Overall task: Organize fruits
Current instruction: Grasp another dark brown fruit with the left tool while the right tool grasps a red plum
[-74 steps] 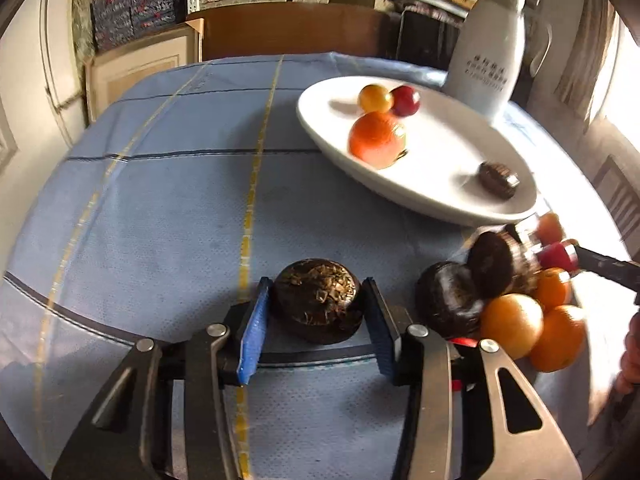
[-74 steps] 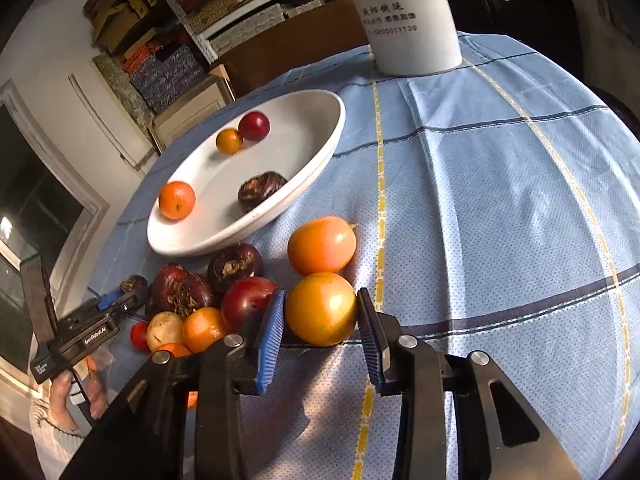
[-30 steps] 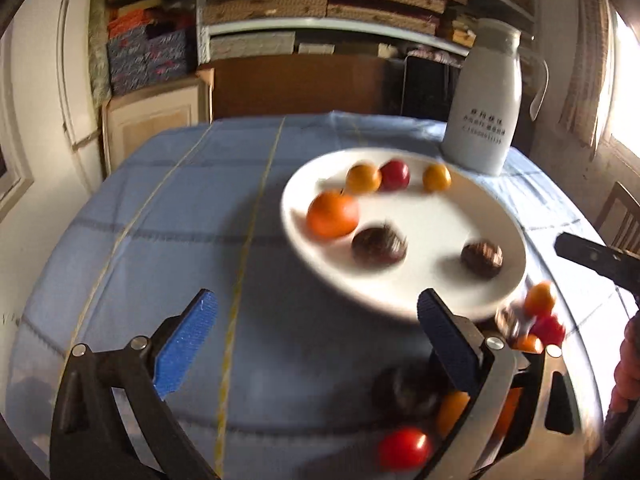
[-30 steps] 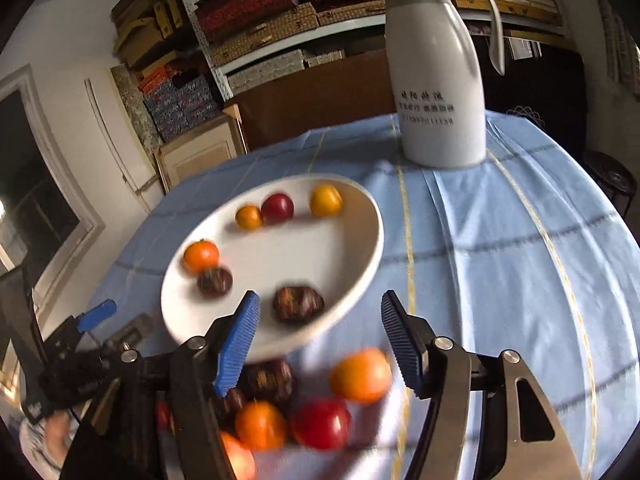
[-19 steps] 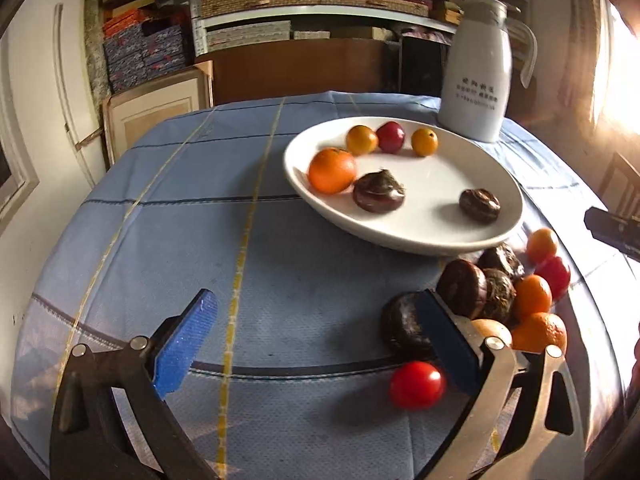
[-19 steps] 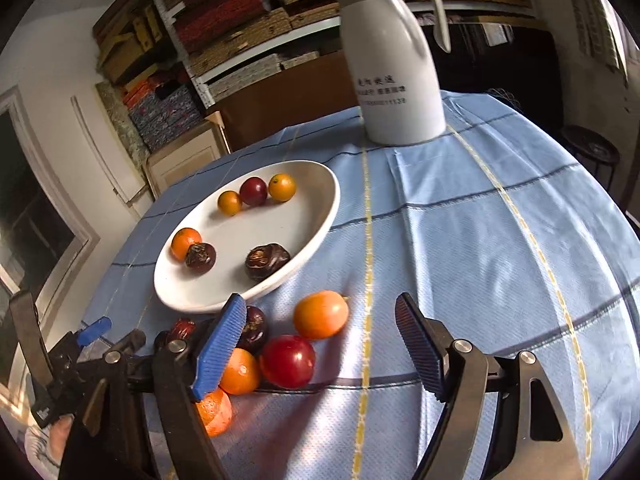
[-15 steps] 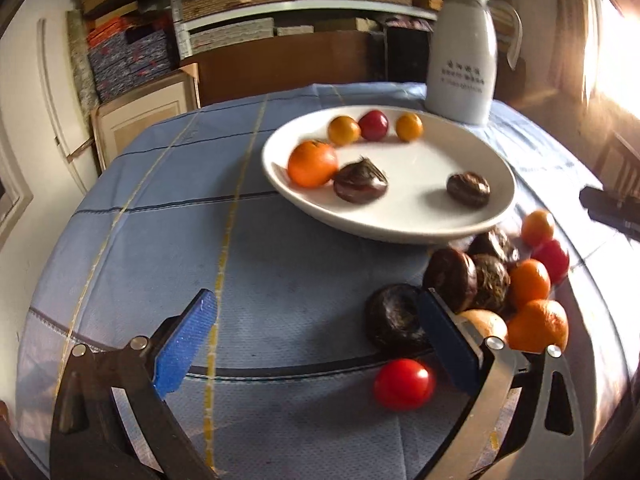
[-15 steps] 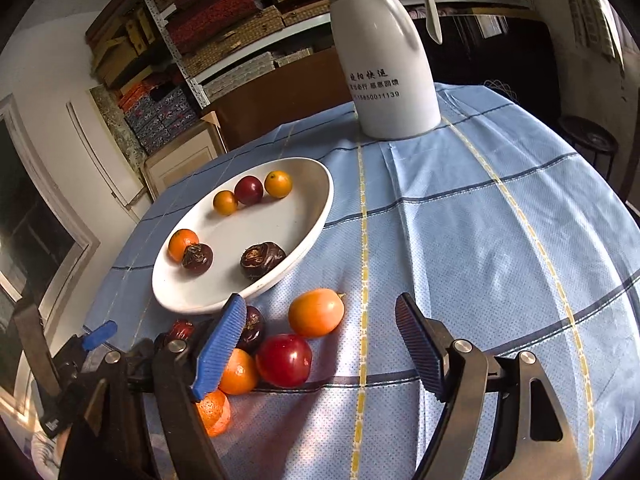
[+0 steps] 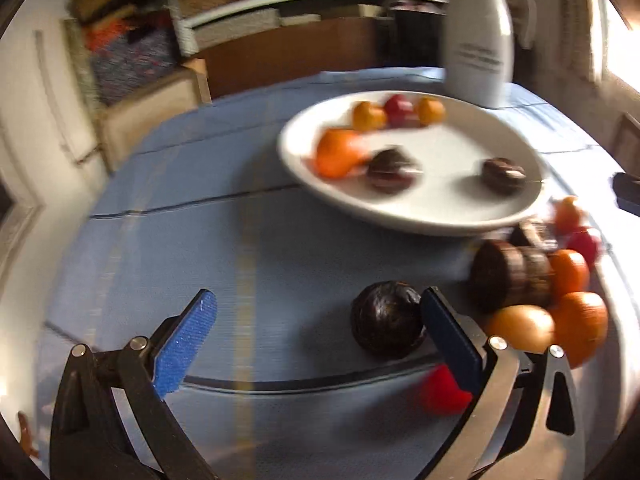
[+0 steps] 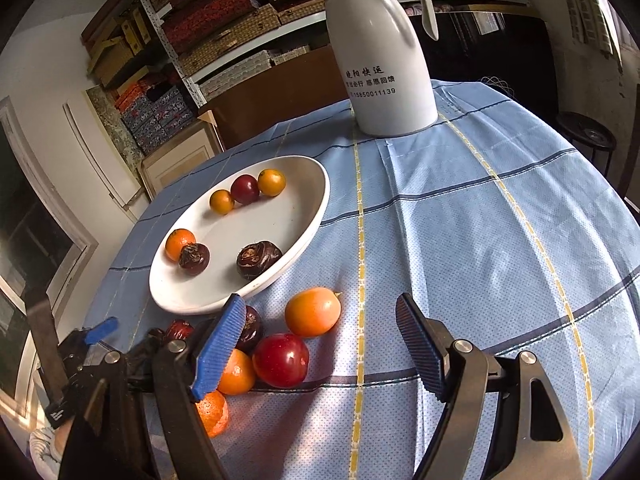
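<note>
dark wrinkled fruit point(image 9: 387, 325) sitting on blue tablecloth point(image 9: 248, 240), short of white plate point(image 9: 416, 212); judging light, firm, round, likely rolling — pinching across widest middle, gently. lying just inside right pad of left gripper point(image 9: 316, 336), jaws spread wide, holding nothing; needing centring. loose pile beside: red fruit point(image 10: 281, 360), orange fruit point(image 10: 313, 311) lying ahead, left of centre of right gripper point(image 10: 320, 340), also gaping, empty. white jug point(image 10: 386, 52) standing beyond plate.
</note>
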{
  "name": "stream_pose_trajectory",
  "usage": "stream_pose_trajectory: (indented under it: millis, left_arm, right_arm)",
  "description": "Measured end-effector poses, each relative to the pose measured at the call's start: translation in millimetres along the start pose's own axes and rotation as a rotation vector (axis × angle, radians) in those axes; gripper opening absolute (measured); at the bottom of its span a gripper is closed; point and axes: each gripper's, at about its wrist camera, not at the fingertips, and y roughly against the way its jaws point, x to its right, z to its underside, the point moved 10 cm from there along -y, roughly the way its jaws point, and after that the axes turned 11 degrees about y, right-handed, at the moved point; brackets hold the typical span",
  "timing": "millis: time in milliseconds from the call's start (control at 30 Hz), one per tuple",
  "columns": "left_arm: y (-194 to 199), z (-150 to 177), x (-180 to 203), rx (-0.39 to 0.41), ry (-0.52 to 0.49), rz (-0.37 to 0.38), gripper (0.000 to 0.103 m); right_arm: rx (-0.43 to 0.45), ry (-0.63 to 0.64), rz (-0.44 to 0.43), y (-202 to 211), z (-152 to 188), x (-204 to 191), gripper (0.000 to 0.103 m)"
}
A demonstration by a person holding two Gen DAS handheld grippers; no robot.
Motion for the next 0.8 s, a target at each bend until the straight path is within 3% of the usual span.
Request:
stream_pose_trajectory:
  millis: [167, 300, 400, 533, 600, 633, 700, 767, 800]
  left_arm:
    - [0.0, -0.4, -23.9, -0.011, 0.100, -0.012, 0.099]
    - [5.9, 0.8, -4.5, 0.019, 0.017, 0.004, 0.099]
    - [-5.1, 6.6, 7.0, -0.022, -0.058, -0.033, 0.099]
    - [-13.8, 4.8, 2.9, -0.059, -0.009, 0.006, 0.099]
    - [-19.5, 6.5, 0.4, -0.091, 0.030, 0.047, 0.081]
    - [-22.4, 8.5, 1.9, -0.115, 0.041, 0.081, 0.062]
    - [-21.9, 9.2, 3.3, -0.120, 0.062, 0.118, 0.055]
    - [-20.7, 9.6, 6.7, -0.115, 0.054, 0.131, 0.041]
    - [-20.2, 9.9, 7.6, -0.112, 0.048, 0.127, 0.041]
  right_arm:
    - [0.007, -0.003, -0.009, 1.8, -1.3, -0.2, 0.078]
    - [0.014, 0.000, -0.014, 3.6, -2.1, -1.0, 0.078]
    - [0.007, 0.014, -0.014, 2.7, -0.5, -4.2, 0.078]
    - [-0.009, 0.037, -0.017, -1.4, 2.9, -9.8, 0.078]
    - [-0.017, 0.046, -0.018, -3.0, 4.9, -12.0, 0.078]
    - [-0.021, 0.050, -0.019, -3.7, 5.5, -12.9, 0.078]
    - [-0.032, 0.061, -0.030, -5.3, 7.6, -16.1, 0.075]
    - [-0.051, 0.068, -0.052, -8.0, 10.1, -19.8, 0.065]
    - [-0.065, 0.071, -0.067, -9.4, 13.0, -22.1, 0.056]
